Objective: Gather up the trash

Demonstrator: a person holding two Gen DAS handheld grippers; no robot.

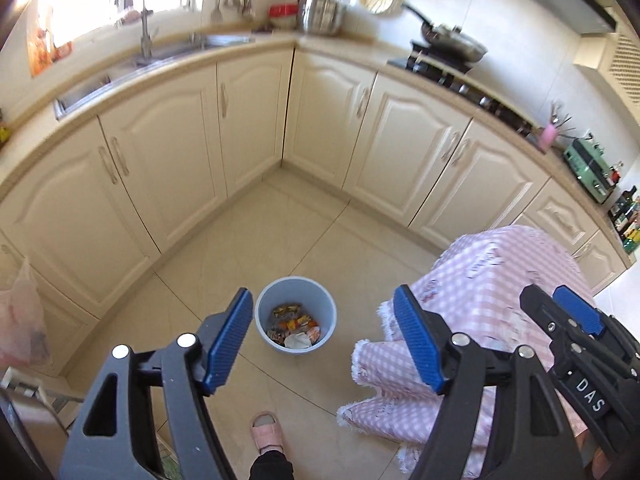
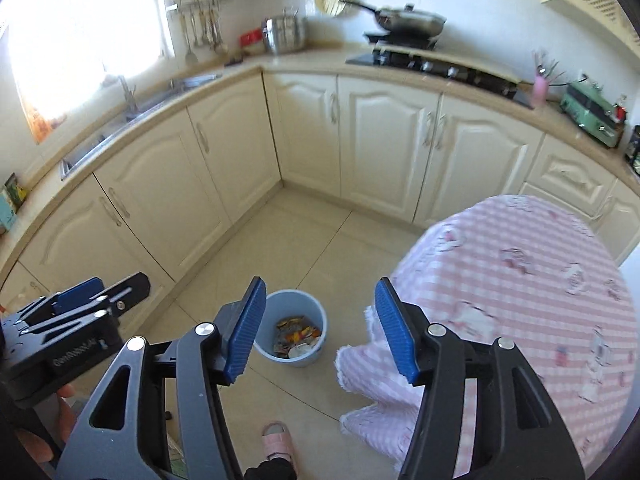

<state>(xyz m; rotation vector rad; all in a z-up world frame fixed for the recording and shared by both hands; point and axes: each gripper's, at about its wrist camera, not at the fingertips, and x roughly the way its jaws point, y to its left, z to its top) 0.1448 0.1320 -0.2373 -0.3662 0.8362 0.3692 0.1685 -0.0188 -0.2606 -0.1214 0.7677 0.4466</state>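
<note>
A light blue bin (image 1: 295, 314) stands on the tiled floor and holds several crumpled wrappers and a white paper (image 1: 297, 325). It also shows in the right wrist view (image 2: 294, 327). My left gripper (image 1: 324, 332) is open and empty, held high above the bin. My right gripper (image 2: 320, 326) is open and empty, also high above the floor. The right gripper shows at the right edge of the left wrist view (image 1: 560, 312). The left gripper shows at the left of the right wrist view (image 2: 100, 300).
A table with a pink checked cloth (image 2: 520, 296) stands right of the bin. Cream cabinets (image 1: 200, 128) line the corner, with a sink (image 1: 168, 52) and a stove with a pan (image 1: 452, 40). A pink slipper (image 1: 267, 432) is below. A plastic bag (image 1: 20, 320) hangs at left.
</note>
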